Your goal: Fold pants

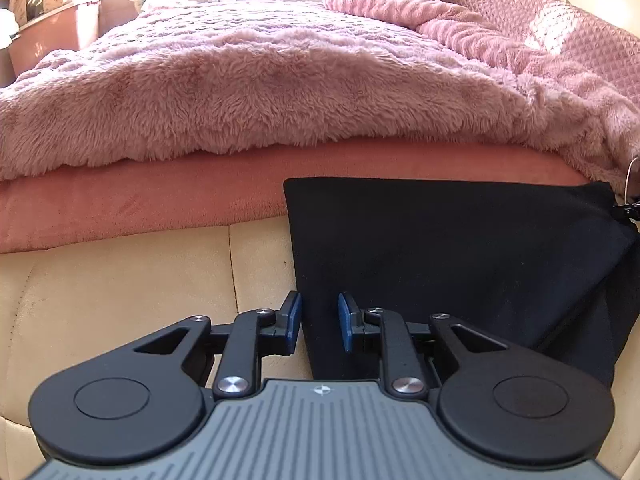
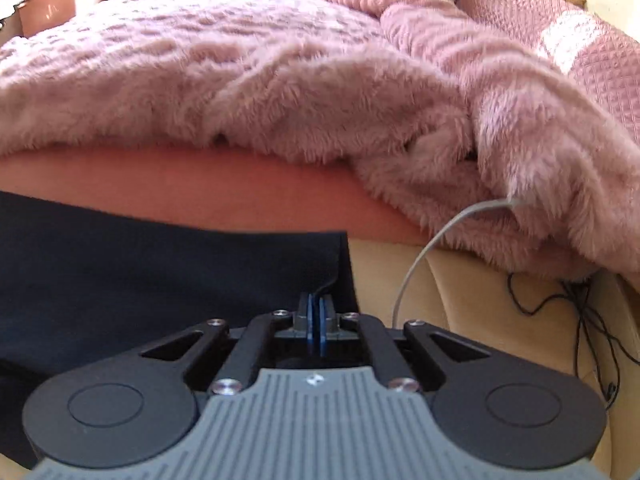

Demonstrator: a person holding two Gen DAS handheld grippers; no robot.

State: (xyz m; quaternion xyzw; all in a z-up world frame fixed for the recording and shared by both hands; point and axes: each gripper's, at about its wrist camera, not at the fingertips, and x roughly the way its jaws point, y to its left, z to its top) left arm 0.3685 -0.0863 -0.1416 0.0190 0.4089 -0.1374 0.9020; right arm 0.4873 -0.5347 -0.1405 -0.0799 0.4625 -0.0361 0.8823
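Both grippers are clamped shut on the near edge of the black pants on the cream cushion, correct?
Not quite. Only the right gripper is shut on the black pants, as the right wrist view shows. In the left wrist view, the left gripper is open, its blue pads apart at the pants' left edge on the cream cushion.

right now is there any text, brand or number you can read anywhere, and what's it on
No readable words or numbers.
Left gripper: small white emblem on its grey ribbed body, a symbol, not letters.
Right gripper: same emblem.
Pink bin: pale markings, too blurred to read.
Black pants: no visible label.
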